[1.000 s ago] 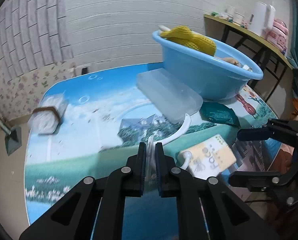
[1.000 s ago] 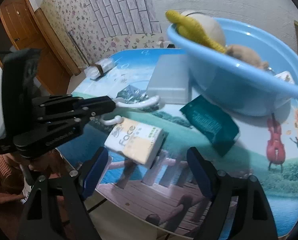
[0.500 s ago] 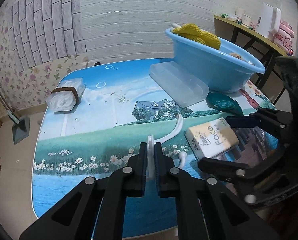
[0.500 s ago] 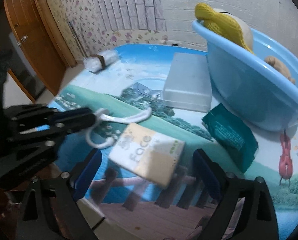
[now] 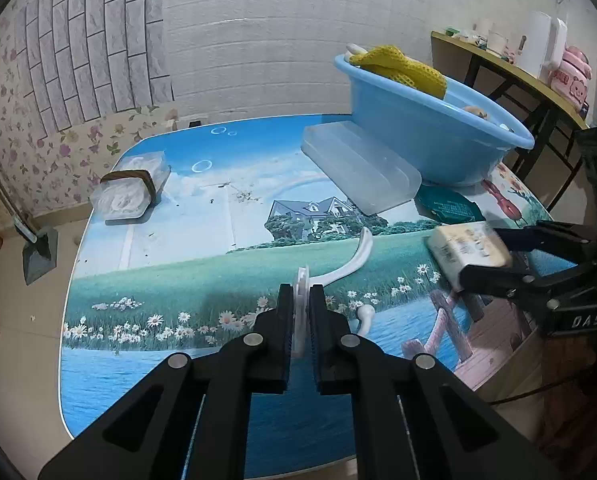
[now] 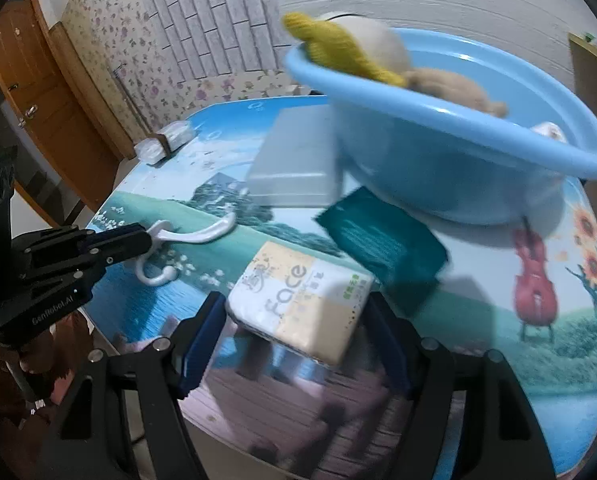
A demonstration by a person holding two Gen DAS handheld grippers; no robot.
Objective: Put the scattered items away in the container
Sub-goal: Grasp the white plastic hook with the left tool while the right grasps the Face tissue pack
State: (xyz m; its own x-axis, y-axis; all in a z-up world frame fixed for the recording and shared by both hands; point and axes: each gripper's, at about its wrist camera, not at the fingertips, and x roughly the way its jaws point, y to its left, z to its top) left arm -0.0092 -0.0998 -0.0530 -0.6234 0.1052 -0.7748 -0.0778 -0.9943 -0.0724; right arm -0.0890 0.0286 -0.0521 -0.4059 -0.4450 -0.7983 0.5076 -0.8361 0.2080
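My left gripper (image 5: pixel 298 304) is shut on a white plastic hook (image 5: pixel 354 256), holding it over the table's near edge; the hook also shows in the right wrist view (image 6: pixel 194 234). My right gripper (image 6: pixel 298 316) is open, its jaws on either side of a "Face" tissue pack (image 6: pixel 298 300), which also shows in the left wrist view (image 5: pixel 468 246). Whether the pads touch the pack I cannot tell. The blue basin (image 6: pixel 458 160) stands at the back right (image 5: pixel 426 136) with a yellow net cloth (image 5: pixel 402 68) and other items in it.
A clear plastic box (image 5: pixel 358 168) lies against the basin. A dark green packet (image 6: pixel 382 240) lies in front of the basin. A wrapped white bundle (image 5: pixel 132 192) sits at the far left of the picture-printed table (image 5: pixel 178 280). A side table (image 5: pixel 510 68) stands beyond.
My left gripper has pulled back toward the table's near edge with the hook. My right gripper has moved forward until its jaws flank the tissue pack.
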